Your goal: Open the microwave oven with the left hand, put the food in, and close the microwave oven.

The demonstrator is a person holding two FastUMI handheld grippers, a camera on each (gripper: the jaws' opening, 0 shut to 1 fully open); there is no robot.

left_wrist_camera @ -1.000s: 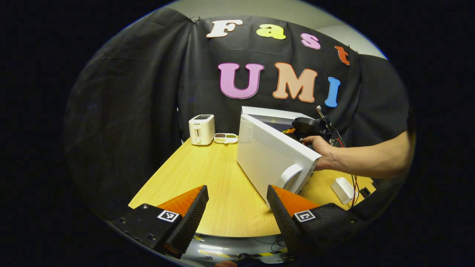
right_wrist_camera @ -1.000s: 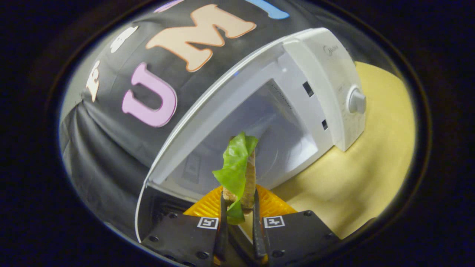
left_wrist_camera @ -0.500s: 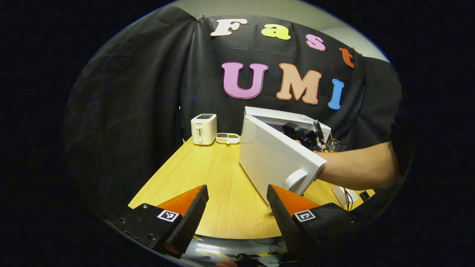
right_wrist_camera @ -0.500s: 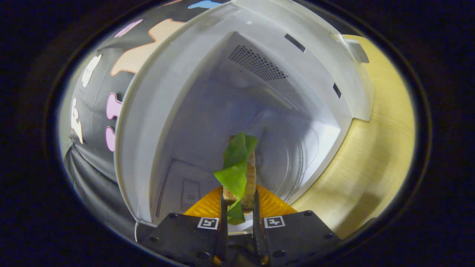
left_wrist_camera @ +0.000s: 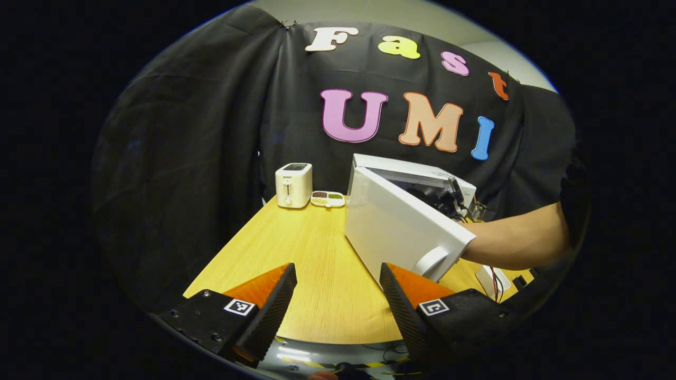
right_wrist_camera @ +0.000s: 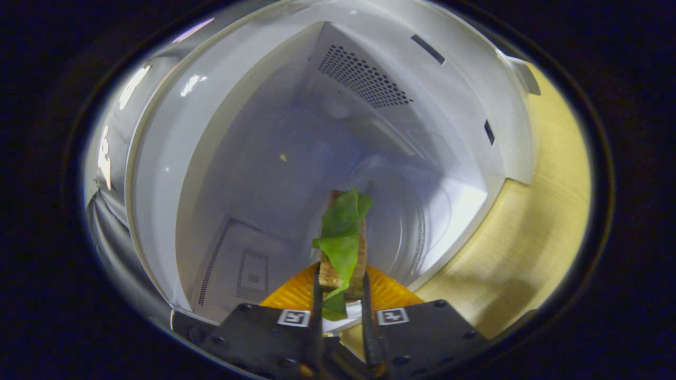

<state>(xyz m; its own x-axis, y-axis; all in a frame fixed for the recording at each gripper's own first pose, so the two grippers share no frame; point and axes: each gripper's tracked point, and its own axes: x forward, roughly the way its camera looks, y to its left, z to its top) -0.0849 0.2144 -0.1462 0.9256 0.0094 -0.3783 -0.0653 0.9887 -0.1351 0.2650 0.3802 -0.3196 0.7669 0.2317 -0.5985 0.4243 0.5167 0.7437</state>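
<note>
A wooden desk (left_wrist_camera: pixel 296 248) stands against the booth's black cloth wall. On it the white microwave (left_wrist_camera: pixel 417 177) has its door (left_wrist_camera: pixel 398 229) swung wide, edge toward the left hand-held gripper (left_wrist_camera: pixel 338 295). A white toaster (left_wrist_camera: pixel 293 184) stands at the far end with a small divided dish (left_wrist_camera: pixel 328 198) just beside it. A person's forearm (left_wrist_camera: pixel 515 243) reaches behind the door toward the opening. The left hand-held gripper hangs spread wide over the near desk edge, touching nothing. The right hand-held gripper (right_wrist_camera: pixel 340 311) is pinching the food (right_wrist_camera: pixel 342 243), bread with a green leaf, upright, inside the microwave cavity (right_wrist_camera: pixel 296 158).
</note>
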